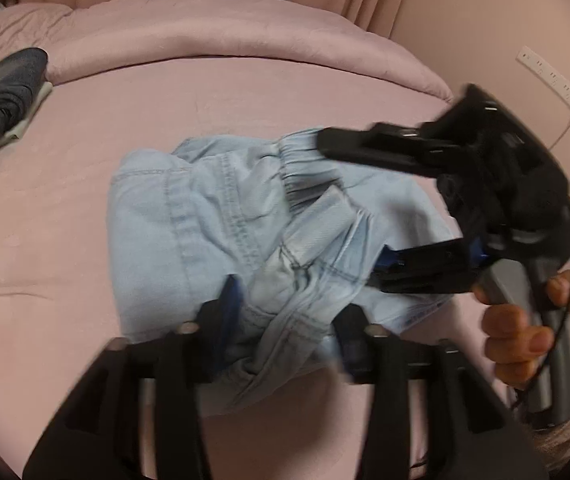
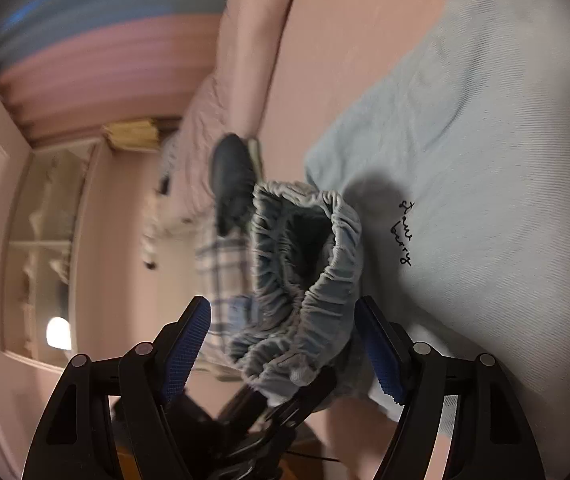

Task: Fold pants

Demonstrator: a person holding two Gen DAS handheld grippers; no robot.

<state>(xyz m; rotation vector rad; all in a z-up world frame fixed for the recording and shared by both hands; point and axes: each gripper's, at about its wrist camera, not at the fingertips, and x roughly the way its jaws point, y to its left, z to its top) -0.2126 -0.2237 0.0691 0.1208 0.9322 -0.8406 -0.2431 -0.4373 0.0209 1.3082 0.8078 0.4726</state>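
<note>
Light blue denim pants [image 1: 213, 216] lie bunched on the pink bed [image 1: 85, 200]. My left gripper [image 1: 289, 316] is open, its fingers either side of a fold of the denim near the crotch seam. My right gripper [image 1: 349, 212] comes in from the right with its fingers spread wide around the gathered elastic waistband [image 1: 305, 160]. In the right wrist view the right gripper [image 2: 283, 344] is open and the bunched waistband [image 2: 305, 280] sits between its blue pads [image 2: 379, 352]. The rest of the pants [image 2: 485, 200] fills the right side of that view.
A rolled pink duvet [image 1: 225, 44] lies along the far side of the bed. A dark folded garment [image 1: 1, 96] sits at the far left. A power strip [image 1: 551, 76] hangs on the wall at right. A white cabinet [image 2: 45, 240] stands beyond the bed.
</note>
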